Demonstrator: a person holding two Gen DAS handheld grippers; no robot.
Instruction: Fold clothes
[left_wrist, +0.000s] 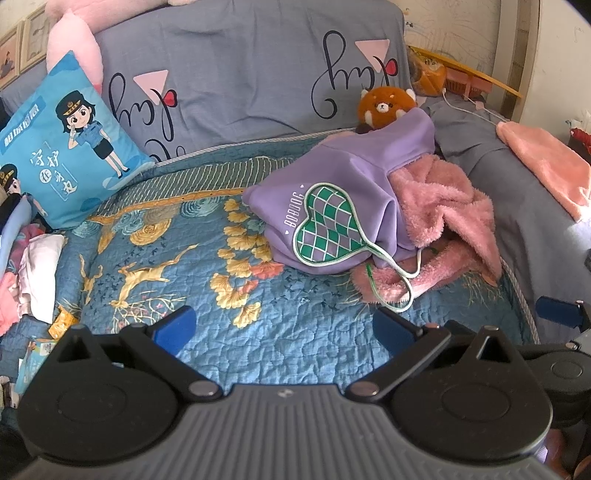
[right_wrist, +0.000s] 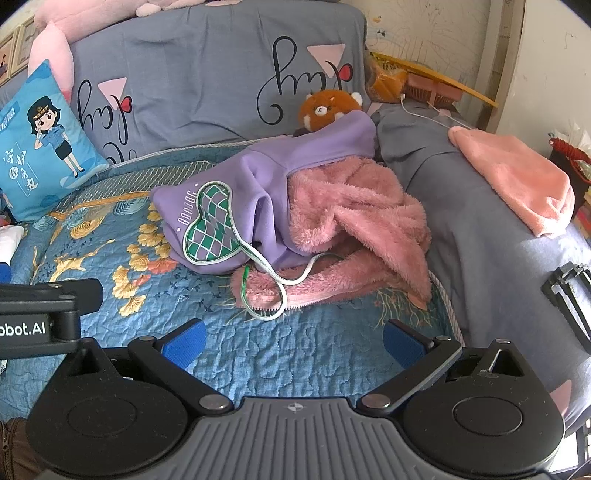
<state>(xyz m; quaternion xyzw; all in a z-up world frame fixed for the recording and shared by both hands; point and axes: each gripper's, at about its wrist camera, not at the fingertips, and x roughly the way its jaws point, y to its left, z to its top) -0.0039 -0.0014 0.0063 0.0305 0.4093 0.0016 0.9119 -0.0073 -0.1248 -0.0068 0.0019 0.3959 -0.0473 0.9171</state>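
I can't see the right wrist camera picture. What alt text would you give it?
A crumpled purple sweatshirt with a green checked heart lies heaped over a fluffy pink garment on a blue patterned quilt. The right gripper hangs open and empty in front of it, and a red panda plush peeks out behind.

A: Daylight enters from about three o'clock; a blown-out patch glares on the grey sheet (right_wrist: 565, 247) in the right wrist view, and on its edge in the left wrist view too.

B: Elsewhere it's soft and even, with mild shadows. The centre is sharp; fisheye bending curves the rims, and the corners go black.
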